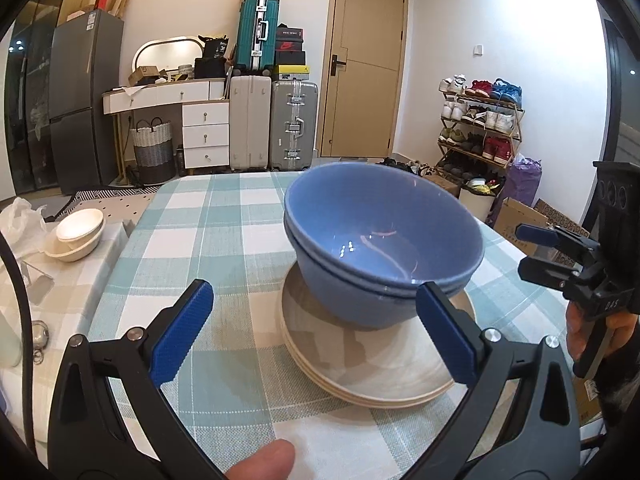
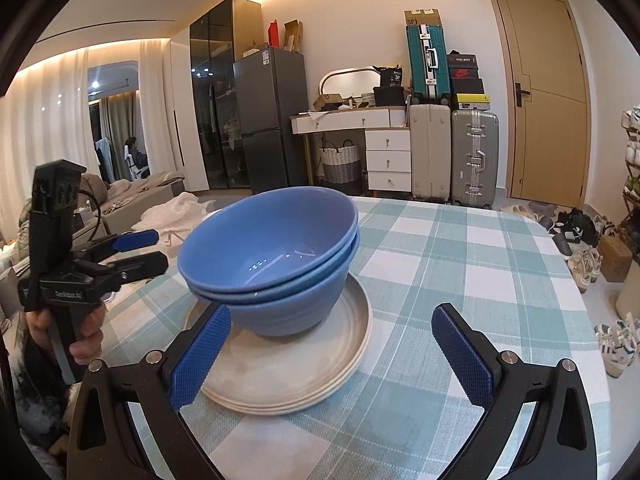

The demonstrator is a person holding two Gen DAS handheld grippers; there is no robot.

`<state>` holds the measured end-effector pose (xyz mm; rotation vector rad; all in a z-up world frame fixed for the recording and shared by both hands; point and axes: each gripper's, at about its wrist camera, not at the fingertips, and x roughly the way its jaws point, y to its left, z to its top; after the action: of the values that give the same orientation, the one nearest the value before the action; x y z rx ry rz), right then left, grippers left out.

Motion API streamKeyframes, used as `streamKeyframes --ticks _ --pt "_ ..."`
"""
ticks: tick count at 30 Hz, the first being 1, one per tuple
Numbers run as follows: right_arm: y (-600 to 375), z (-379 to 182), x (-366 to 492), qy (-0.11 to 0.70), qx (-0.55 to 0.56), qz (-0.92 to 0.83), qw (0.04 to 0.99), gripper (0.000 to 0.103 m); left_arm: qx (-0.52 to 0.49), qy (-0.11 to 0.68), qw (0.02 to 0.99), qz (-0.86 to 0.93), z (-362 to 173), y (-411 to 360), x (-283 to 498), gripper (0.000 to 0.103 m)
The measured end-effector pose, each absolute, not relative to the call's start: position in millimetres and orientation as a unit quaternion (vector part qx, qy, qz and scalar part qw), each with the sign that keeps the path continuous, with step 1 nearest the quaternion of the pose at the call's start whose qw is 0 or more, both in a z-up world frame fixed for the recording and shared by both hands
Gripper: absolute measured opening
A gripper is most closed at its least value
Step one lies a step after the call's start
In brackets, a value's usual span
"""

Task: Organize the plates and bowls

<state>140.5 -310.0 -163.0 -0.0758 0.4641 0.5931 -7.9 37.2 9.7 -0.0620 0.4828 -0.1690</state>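
Note:
Nested blue bowls [image 1: 384, 240] [image 2: 268, 264] stand on a stack of beige plates [image 1: 372, 364] [image 2: 288, 372] on the checked tablecloth [image 1: 208, 240] [image 2: 460, 264]. My left gripper [image 1: 316, 328] is open and empty, its jaws wide apart just in front of the plates; its right pad [image 1: 444, 328] overlaps the bowl's near side. My right gripper [image 2: 332, 352] is open and empty, with its left pad [image 2: 200, 356] over the plates' near left rim. Each gripper also shows in the other's view, the right one [image 1: 536, 252] and the left one [image 2: 144, 250], with jaws apart.
Two nested white bowls [image 1: 78, 234] sit on a side surface left of the table, beside a white plastic bag [image 1: 20, 216]. Keys [image 1: 40, 340] lie near the left edge. Suitcases [image 1: 272, 128], a shoe rack [image 1: 480, 128] and boxes stand beyond the table.

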Motion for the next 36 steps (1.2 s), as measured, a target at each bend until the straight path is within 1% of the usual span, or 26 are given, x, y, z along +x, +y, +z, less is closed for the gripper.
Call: streamKeyframes --ticks 4,10,20,36 --pt "-312 -173 133 0.219 -0.044 0.285 0.932 0.102 -0.034 0.240 0.967 -0.083 -6 39 -11 0.101" --pt "-314 -183 126 0.212 -0.045 0.287 0.933 0.102 -0.037 0.222 0.971 -0.081 -14 42 -15 0.101" --pt "-312 -183 118 0.195 -0.046 0.299 0.933 0.102 -0.041 0.197 0.975 -0.089 -12 39 -18 0.101" --pt "-317 -180 116 0.189 -0.036 0.303 0.933 0.102 -0.037 0.198 0.976 -0.089 -16 35 -16 0.101"
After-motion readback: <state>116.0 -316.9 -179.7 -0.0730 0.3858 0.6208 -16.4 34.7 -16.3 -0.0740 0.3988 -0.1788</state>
